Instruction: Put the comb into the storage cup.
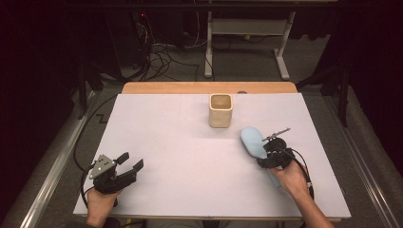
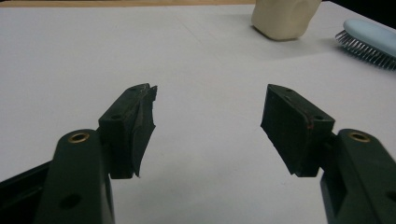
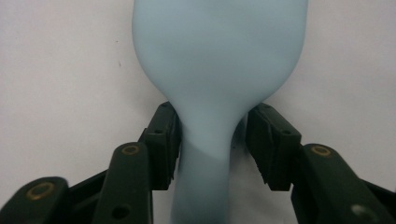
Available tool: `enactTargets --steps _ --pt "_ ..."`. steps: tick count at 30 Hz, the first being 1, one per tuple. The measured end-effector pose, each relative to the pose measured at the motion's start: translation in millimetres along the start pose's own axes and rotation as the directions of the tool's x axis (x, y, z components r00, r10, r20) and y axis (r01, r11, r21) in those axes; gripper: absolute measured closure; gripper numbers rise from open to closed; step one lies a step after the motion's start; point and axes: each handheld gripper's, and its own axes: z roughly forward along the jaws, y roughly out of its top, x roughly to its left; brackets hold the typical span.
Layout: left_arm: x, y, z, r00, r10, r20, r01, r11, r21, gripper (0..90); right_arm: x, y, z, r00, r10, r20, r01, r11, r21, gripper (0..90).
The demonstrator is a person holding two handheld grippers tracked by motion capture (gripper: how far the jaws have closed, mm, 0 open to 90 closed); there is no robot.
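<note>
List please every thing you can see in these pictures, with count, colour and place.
hairbrush: one, light blue, bristles down on the right side of the table, handle between the right jaws
cup: one, cream, far middle of the table
table: one, white top, wooden far edge
desk frame: one, white, on the floor behind
left hand-held gripper: one, black, near left, open and empty
right hand-held gripper: one, black, at the hairbrush handle
hands: two, near edge

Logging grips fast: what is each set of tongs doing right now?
Left tongs: open, holding nothing.
Right tongs: around the neck of the blue hairbrush; left pad touching, whether fully clamped cannot be told.
</note>
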Motion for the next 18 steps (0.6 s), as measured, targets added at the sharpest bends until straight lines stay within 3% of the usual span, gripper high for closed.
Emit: enactTargets --steps 9,18 --pt "-0.6 0.0 0.2 1.0 0.005 0.0 -0.005 1.0 0.002 34.5 -0.2 2.4 0.7 0.9996 -0.021 0.017 0.021 1.0 0.014 67.5" --pt "-0.5 0.0 0.2 1.0 0.004 0.0 -0.004 1.0 0.0 34.5 -0.5 4.5 0.3 0.999 -0.043 0.008 0.043 0.999 0.03 69.7"
